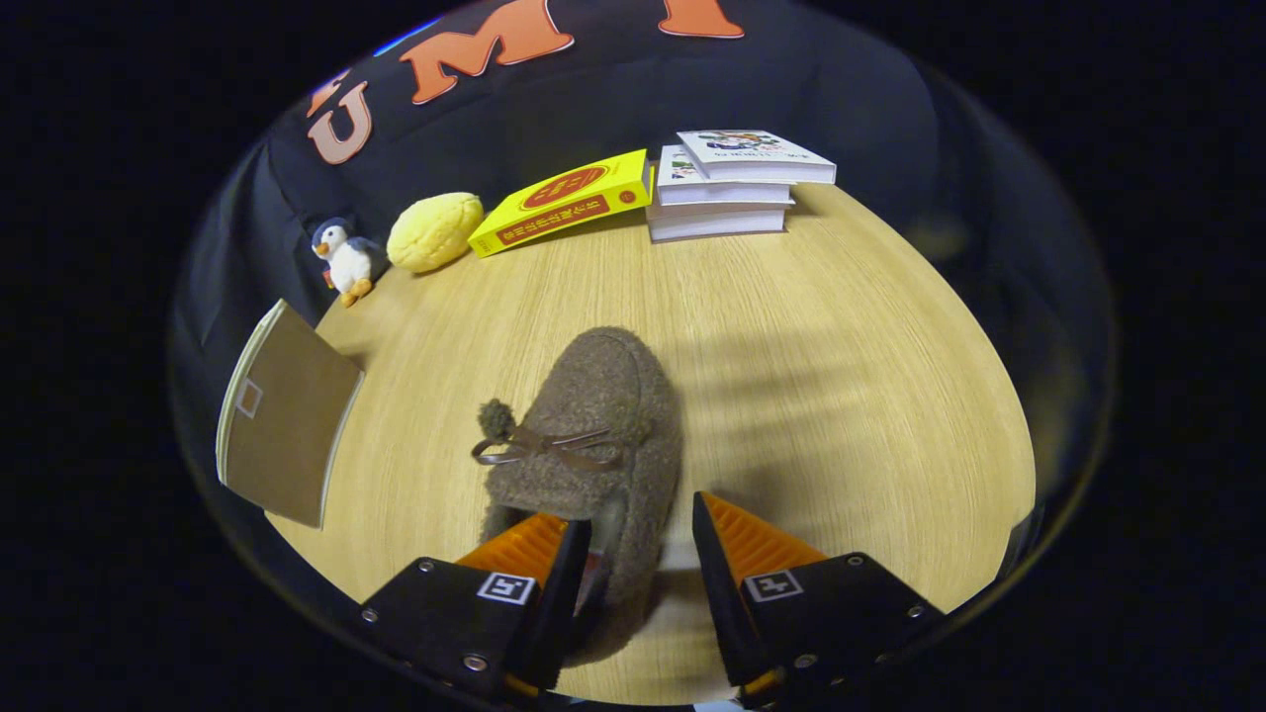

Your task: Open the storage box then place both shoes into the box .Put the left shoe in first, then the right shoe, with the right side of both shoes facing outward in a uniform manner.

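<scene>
Shoe [593,425], brown and fuzzy, lies on the desk [841,376] with its heel wall between the fingers of the tool [633,574]; jaws part-open, not yet pressing; likely the pick-up step; next, close and lift.

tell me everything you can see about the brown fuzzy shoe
The brown fuzzy shoe is a slipper-style moccasin of fleecy brown fabric, with a thin dark bow and a small pompom across its top. It lies upright on the wooden table, toe pointing away towards the books. Its heel end sits between the fingers of the gripper; one finger reaches into its opening, the other stands apart.
</scene>
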Available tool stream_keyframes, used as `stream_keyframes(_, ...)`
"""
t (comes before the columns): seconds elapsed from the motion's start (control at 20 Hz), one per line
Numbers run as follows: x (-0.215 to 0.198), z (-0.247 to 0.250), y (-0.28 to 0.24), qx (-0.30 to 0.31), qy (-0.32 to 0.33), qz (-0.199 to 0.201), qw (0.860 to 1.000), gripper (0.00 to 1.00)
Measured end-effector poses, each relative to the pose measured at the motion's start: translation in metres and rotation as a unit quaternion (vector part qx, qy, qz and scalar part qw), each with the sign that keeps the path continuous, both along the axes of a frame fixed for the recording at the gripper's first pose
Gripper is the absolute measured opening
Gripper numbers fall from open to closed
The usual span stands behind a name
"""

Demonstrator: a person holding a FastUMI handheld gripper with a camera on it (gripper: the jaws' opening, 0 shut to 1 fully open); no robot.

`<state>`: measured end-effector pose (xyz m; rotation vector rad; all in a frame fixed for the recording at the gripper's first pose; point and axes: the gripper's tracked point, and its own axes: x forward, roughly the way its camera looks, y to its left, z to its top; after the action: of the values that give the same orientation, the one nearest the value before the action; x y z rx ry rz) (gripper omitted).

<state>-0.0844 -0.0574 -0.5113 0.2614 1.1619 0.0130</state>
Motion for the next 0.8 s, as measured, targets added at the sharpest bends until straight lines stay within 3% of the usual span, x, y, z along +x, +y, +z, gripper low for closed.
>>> stream_keyframes(0.05, 0.003, -0.004, 0.002, 0.008, 0.003, -0.010, 1.000, 0.53)
stream_keyframes(0.4, 0.008, -0.012, 0.005, -0.011, 0.004, -0.020, 1.000, 0.27)
stream_keyframes(0.45, 0.009, -0.011, 0.003, -0.013, 0.005, -0.027, 1.000, 0.17)
stream_keyframes(0.55, 0.009, -0.006, 0.002, -0.014, 0.007, -0.041, 0.999, 0.09)
stream_keyframes(0.8, 0.028, 0.042, 0.024, -0.007, -0.020, -0.071, 0.997, 0.05)
